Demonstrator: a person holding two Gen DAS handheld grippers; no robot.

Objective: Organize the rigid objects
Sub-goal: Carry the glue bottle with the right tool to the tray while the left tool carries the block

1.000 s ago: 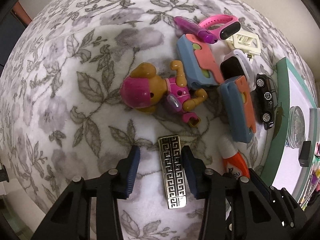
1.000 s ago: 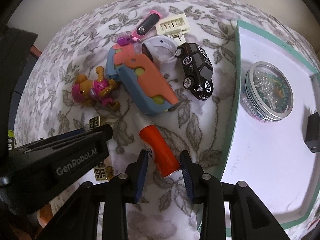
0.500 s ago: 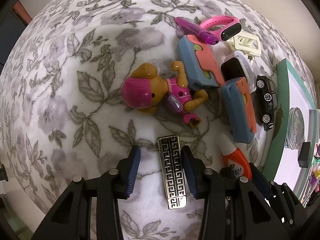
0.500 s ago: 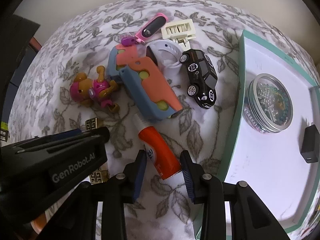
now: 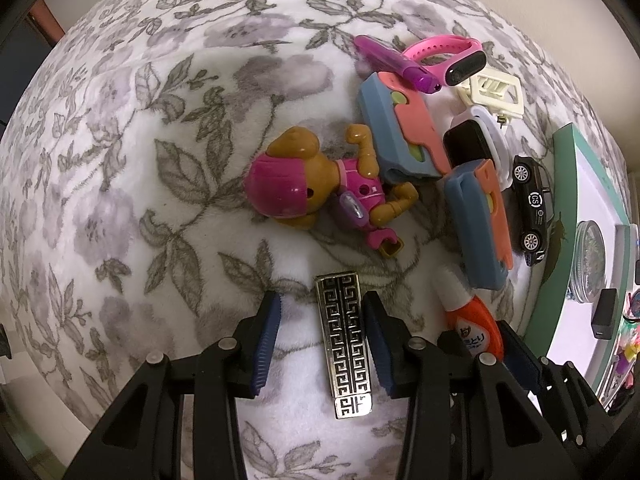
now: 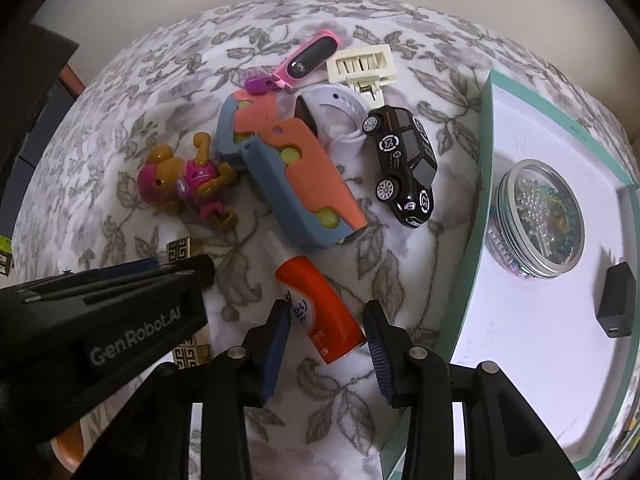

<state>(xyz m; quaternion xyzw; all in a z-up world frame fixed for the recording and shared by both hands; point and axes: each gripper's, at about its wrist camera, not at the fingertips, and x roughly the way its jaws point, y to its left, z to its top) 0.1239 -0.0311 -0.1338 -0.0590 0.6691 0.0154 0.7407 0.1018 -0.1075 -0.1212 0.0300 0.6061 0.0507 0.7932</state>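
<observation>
My left gripper is open, its blue pads on either side of a flat gold bar with a black key pattern that lies on the floral blanket. My right gripper is open around the lower end of an orange glue bottle, which also shows in the left wrist view. A pink and brown toy dog, two blue and salmon cases, a black toy car, a pink band and a white clip lie beyond.
A teal-rimmed white tray lies to the right and holds a round tin of beads and a black charger. The left gripper's body fills the lower left of the right wrist view. The blanket covers the surface.
The right gripper has pushed forward a little along the glue bottle. The left gripper and the gold bar have barely moved.
</observation>
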